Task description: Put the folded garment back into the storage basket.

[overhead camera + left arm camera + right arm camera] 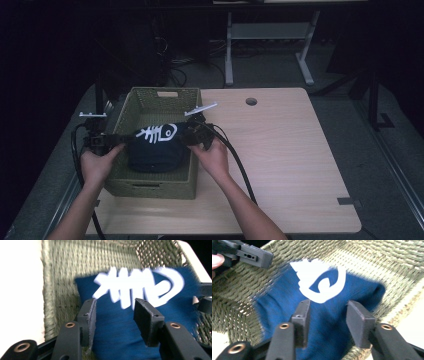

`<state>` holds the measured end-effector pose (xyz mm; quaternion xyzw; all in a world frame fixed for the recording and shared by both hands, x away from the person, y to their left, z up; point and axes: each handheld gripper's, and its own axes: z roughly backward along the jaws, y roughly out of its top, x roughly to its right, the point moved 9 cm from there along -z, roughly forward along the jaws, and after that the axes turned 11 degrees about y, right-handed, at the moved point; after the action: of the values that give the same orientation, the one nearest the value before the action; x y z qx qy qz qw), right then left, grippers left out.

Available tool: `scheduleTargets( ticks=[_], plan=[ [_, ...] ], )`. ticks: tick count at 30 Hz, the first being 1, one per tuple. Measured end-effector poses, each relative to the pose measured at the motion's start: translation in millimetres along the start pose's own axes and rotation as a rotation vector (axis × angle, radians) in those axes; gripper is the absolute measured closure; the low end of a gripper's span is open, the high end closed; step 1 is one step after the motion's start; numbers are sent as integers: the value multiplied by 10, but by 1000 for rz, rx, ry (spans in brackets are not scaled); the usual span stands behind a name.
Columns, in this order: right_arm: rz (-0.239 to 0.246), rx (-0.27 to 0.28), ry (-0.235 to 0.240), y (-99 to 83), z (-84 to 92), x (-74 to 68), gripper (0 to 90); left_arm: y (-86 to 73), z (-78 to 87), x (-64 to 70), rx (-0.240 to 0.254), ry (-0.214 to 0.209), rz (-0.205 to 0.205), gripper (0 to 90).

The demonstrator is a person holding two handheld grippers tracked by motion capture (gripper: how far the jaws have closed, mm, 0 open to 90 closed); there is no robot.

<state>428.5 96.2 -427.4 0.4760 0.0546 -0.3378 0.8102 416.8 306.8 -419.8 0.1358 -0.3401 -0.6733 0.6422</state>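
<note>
A dark blue folded garment (152,147) with a white fish-bone print lies in the green woven basket (150,92) on the table's left side. My left gripper (122,137) sits at the garment's left end and my right gripper (186,136) at its right end, both over the basket. In the left gripper view the jaws (115,306) stand apart above the blue cloth (117,340), not pressing it. In the right gripper view the jaws (328,306) are likewise apart over the cloth (327,335), with the left gripper (249,255) at the far side. The cloth looks blurred.
The basket wall (62,270) rises close around both grippers, and its rim (374,262) sits just beyond the cloth. The light wooden table (280,150) stretches to the right, with a round cable hole (251,101) near its far edge. Desk legs stand on the floor beyond.
</note>
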Motion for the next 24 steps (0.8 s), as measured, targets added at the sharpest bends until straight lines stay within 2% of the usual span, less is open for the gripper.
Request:
scheduleTargets(
  ticks=[3,6,9,17,19,21,24],
  plan=[
    [5,16,-7,28,49,-3,519,10,33,15,5,-2,-5,532],
    [3,32,18,59,101,-9,506,24,69,25,24,-15,4,533],
    [-20,57,76,89,150,-41,489,32,98,64,39,-49,7,532],
    [-14,73,117,105,255,-44,447,104,176,177,93,-82,10,517],
    [-11,82,124,111,301,-36,436,116,213,224,111,-100,7,506],
    [-18,91,157,121,351,-48,420,128,248,257,133,-115,2,493],
    [-17,104,175,136,436,-50,403,145,293,306,156,-151,22,468]
  ],
)
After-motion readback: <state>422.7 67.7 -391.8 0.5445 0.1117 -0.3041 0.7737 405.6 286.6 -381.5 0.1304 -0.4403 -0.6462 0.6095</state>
